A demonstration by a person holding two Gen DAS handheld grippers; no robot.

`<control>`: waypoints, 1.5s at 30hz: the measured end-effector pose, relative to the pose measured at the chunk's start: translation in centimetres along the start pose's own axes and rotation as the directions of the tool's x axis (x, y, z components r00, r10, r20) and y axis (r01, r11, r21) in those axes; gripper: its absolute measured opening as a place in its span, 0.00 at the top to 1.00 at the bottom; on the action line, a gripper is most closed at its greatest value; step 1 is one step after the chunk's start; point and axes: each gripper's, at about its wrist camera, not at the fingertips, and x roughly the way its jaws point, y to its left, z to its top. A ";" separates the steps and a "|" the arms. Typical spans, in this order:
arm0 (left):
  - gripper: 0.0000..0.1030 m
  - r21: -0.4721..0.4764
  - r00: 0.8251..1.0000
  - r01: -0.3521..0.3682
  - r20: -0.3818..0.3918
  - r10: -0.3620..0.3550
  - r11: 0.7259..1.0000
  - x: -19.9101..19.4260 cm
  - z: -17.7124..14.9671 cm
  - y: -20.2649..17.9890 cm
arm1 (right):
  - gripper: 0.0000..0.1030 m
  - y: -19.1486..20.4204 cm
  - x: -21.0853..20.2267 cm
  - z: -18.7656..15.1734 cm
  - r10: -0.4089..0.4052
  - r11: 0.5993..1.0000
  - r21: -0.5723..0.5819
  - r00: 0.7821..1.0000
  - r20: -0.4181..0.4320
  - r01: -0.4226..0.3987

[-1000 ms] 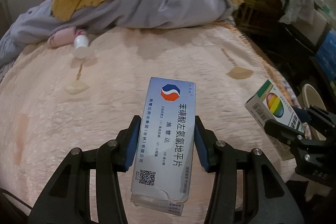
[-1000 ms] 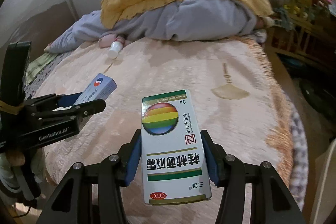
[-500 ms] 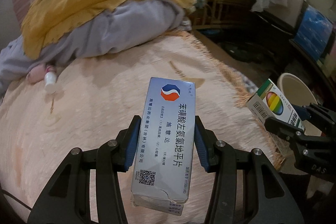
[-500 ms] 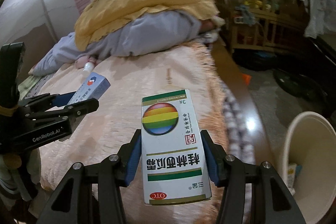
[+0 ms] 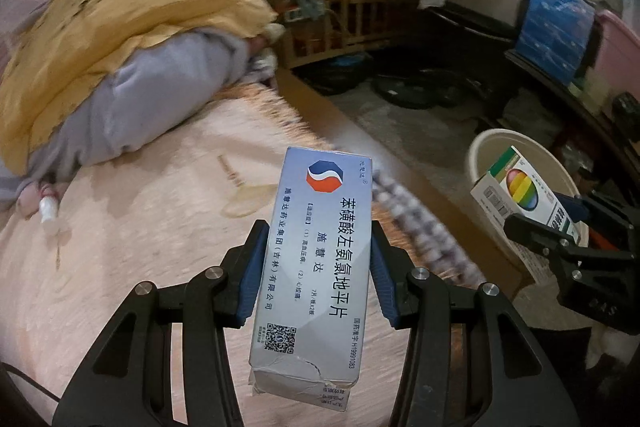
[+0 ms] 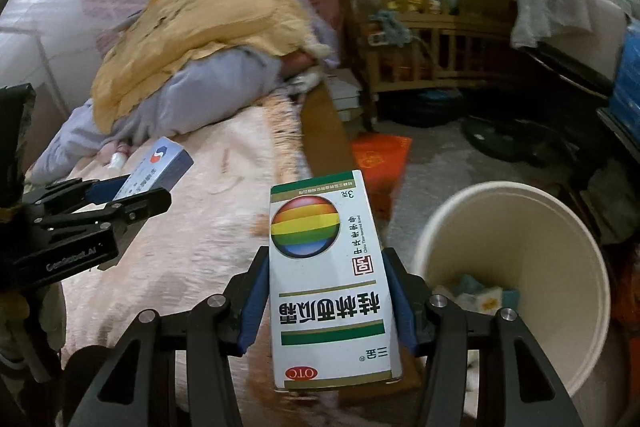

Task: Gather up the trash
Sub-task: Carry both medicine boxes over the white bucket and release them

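The left tongs [image 5: 316,263] grip a pale blue medicine box [image 5: 316,259] across its narrow sides, blue pads flat on the cardboard, and the right tongs [image 6: 326,297] clamp a white-and-green box with a rainbow ball [image 6: 330,283] the same way. Both cartons hang in the air over the edge of the bed [image 5: 132,227], on the side where a cream waste bin [image 6: 516,195] stands on the floor. These cartons are probably light and thin-walled; the blue one is already torn and dented at its near end, so it would likely crush under a hard squeeze, and a hold low on the long sides, where the pads sit now, looks sound. Smooth printed card may slip a little, yet the weight seems trifling. The right wrist view looks down into the bin and shows crumpled scraps already at its bottom, with the rainbow box just beside the rim; the left wrist view shows only the bin's far rim behind the other tongs. That left view alone gives the small white bottle [image 5: 48,209] lying on the bed near the grey bedding [image 5: 160,95] clearly.
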 end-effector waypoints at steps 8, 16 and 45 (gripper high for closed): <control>0.55 0.058 0.998 0.060 -0.006 -0.059 0.997 1.6 1.6 -5.4 | 0.49 -6.1 -1.2 -1.3 -0.068 0.994 0.082 0.998 -0.003 0.068; 0.55 0.092 0.991 0.130 -0.022 -0.129 0.987 3.3 2.9 -9.9 | 0.49 -10.9 -1.7 -2.5 -0.110 0.981 0.160 0.994 -0.014 0.110; 0.54 0.063 0.936 0.342 -0.113 -0.334 0.938 9.6 5.1 -18.7 | 0.49 -20.3 -0.9 -5.3 -0.188 0.917 0.346 0.980 -0.068 0.200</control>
